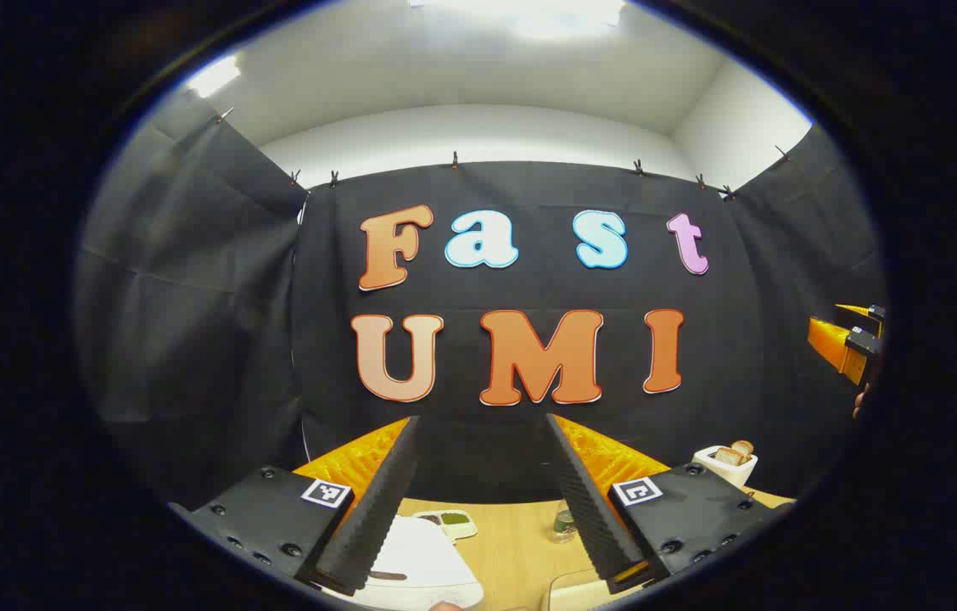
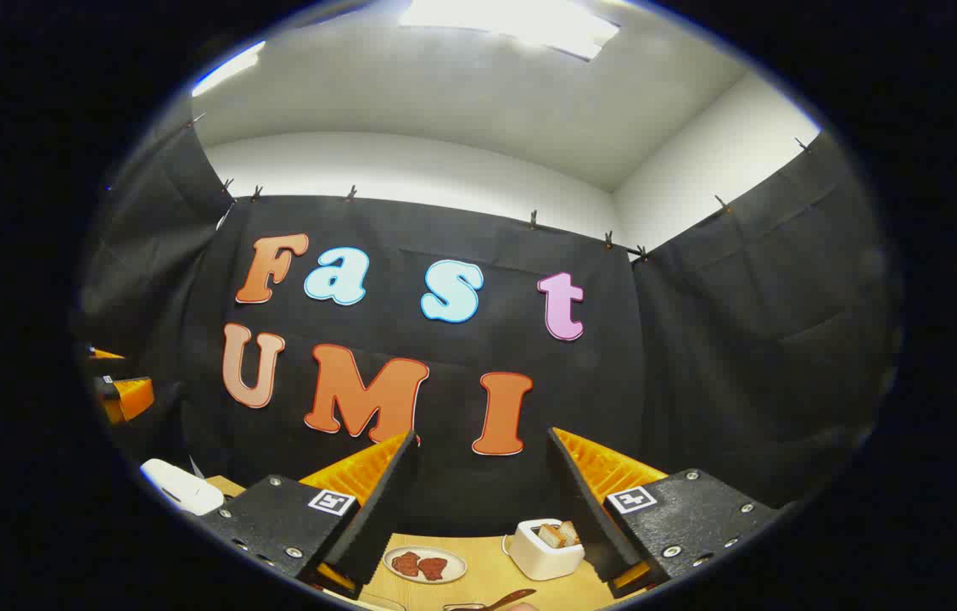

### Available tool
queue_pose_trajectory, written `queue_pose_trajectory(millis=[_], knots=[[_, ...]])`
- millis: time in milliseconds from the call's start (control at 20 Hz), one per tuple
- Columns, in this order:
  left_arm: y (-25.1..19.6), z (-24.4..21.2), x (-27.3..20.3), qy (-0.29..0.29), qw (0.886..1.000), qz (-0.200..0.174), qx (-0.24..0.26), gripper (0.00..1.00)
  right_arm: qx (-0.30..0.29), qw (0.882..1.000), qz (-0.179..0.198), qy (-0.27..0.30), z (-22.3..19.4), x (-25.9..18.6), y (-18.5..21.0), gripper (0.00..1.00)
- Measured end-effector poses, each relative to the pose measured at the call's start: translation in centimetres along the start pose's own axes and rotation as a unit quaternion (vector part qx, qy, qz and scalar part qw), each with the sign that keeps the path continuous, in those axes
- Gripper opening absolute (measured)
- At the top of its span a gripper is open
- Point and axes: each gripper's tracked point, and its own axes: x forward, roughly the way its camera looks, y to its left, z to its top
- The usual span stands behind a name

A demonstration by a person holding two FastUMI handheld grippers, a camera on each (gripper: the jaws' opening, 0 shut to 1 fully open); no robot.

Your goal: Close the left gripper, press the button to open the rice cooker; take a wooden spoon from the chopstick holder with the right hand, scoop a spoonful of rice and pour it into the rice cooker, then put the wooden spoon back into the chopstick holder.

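The left gripper (image 1: 483, 501) is held level and rather high, looking at the far cloth wall, with its two black ribbed fingers (image 1: 377, 509) spread wide and nothing between them. Below it, near the bottom of the left gripper view, sits the white rice cooker (image 1: 423, 560), its lid down; the left finger covers part of it and the view's lower edge cuts it off, so the button cannot be made out. Just beyond the cooker lies a small white dish (image 1: 453, 522) with something green in it, and to its right a small clear jar (image 1: 563, 524), half behind the right finger. A pale container (image 1: 580, 590) at the bottom edge is mostly cut off. On the far right of the wooden worktop (image 1: 512, 543) stands a white holder (image 1: 726, 464) with brown pieces standing up in it.

The right gripper (image 2: 483, 509) is likewise raised and level, fingers wide apart and holding nothing. In the right gripper view the white holder (image 2: 545, 550) stands just beside the right finger, which hides its right side. A plate (image 2: 425, 563) with reddish-brown pieces lies to its left. At the bottom edge a brown spoon-like handle (image 2: 508, 601) shows, too cropped to place. The rice cooker (image 2: 181, 486) appears at the far left, with the left gripper (image 2: 124, 396) above it.
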Motion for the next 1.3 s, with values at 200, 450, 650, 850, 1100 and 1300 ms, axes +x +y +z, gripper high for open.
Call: queue_pose_trajectory(millis=[200,450,650,850,1100,1300], knots=[[0.9,0.0,-0.4,0.016,1.0,0.003,-0.017,0.93,0.002,1.0,0.026,0.005,0.3,-0.2,2.3,0.93],[1.3,1.6,-1.2,-0.001,0.999,0.038,0.005,0.94,0.013,0.998,0.064,0.011,0.0,1.5,2.6,0.95],[1.1,1.7,-0.8,0.004,0.998,0.053,0.014,0.94,0.006,0.997,0.071,0.003,-0.1,2.1,1.4,0.95],[-0.3,2.3,-0.3,-0.002,0.999,0.051,0.015,0.94,0.013,0.997,0.074,0.018,-1.6,2.7,0.2,0.95],[-1.4,0.8,1.0,0.027,0.999,0.043,0.019,0.4,0.016,0.997,0.057,0.047,-4.0,3.1,-2.4,0.95],[0.7,-2.9,2.1,0.104,0.992,0.068,0.011,0.05,0.007,0.997,0.038,0.062,-5.1,3.2,-3.8,0.95]])
